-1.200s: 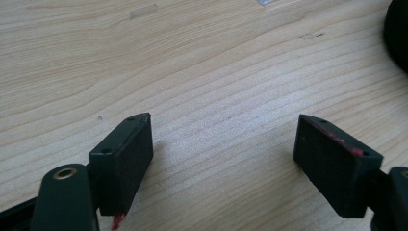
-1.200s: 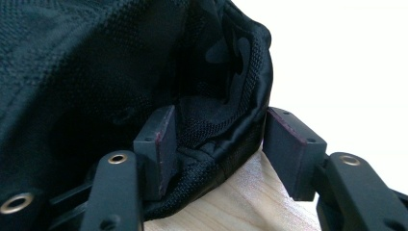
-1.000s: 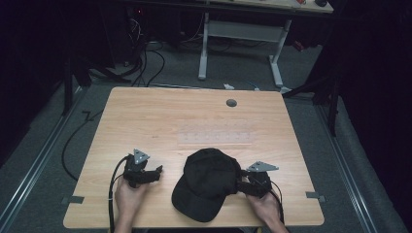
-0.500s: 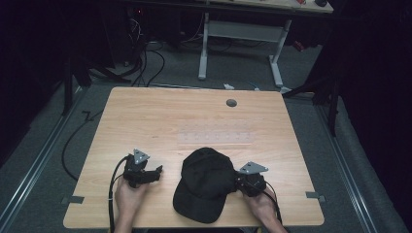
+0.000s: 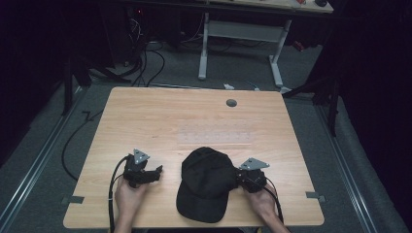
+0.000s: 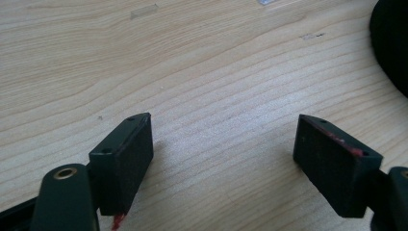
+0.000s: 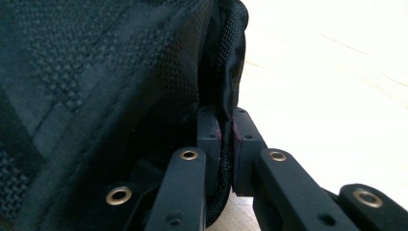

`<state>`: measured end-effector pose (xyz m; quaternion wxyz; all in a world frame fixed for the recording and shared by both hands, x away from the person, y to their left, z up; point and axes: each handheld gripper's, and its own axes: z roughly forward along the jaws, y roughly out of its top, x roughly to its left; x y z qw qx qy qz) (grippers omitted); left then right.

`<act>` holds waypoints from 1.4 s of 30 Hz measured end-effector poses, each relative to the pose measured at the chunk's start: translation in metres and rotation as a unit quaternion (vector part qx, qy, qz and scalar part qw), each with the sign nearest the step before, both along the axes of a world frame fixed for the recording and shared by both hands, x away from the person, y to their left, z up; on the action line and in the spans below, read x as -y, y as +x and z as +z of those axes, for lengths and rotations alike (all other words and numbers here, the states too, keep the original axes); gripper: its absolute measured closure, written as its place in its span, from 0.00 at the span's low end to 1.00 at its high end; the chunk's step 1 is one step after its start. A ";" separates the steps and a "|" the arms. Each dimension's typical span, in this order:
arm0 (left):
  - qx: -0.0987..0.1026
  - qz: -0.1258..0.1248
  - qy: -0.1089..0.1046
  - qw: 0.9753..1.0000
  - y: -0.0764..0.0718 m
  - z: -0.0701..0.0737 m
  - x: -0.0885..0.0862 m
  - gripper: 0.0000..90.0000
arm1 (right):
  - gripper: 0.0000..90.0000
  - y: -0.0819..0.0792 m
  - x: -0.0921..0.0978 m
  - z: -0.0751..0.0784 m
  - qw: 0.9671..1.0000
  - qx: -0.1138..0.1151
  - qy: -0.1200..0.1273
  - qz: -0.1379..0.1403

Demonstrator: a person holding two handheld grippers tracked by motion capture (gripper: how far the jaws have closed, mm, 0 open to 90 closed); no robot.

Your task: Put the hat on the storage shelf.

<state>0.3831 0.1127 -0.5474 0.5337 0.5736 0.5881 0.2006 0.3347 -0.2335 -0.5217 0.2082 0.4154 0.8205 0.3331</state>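
Compared with a second ago, we see the black fabric baseball cap [image 5: 206,182] sitting slightly lower and farther left on the light wooden table [image 5: 194,121], and the right gripper [image 5: 239,176] has come in closer to the near edge with it. The left gripper [image 5: 158,171] has kept its place.

In the high view, our right hand [image 5: 262,201] comes in from the bottom edge and angles the right gripper leftward into the cap's right side. In the right gripper view, its jaws are pressed together on a fold of the cap's black mesh edge [image 7: 223,120], with only that thin fabric between the pads.

Our left hand [image 5: 128,196] rests on the table near the front left corner, its gripper pointing right toward the cap but apart from it. In the left gripper view, the jaws stand spread wide over bare wood, and the cap's dark rim [image 6: 389,43] shows at the far right.
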 end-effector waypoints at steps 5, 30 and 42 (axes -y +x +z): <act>0.000 0.000 0.000 1.000 0.000 0.000 0.000 0.25 | 0.95 0.004 0.006 0.008 1.000 -0.006 0.014 0.005; -0.001 0.001 0.000 1.000 0.000 0.000 0.000 0.25 | 0.95 0.014 0.034 0.071 0.996 0.021 0.081 0.038; 0.000 -0.002 -0.001 1.000 0.000 0.000 -0.001 0.25 | 0.95 0.018 0.038 0.102 0.992 0.044 0.098 0.061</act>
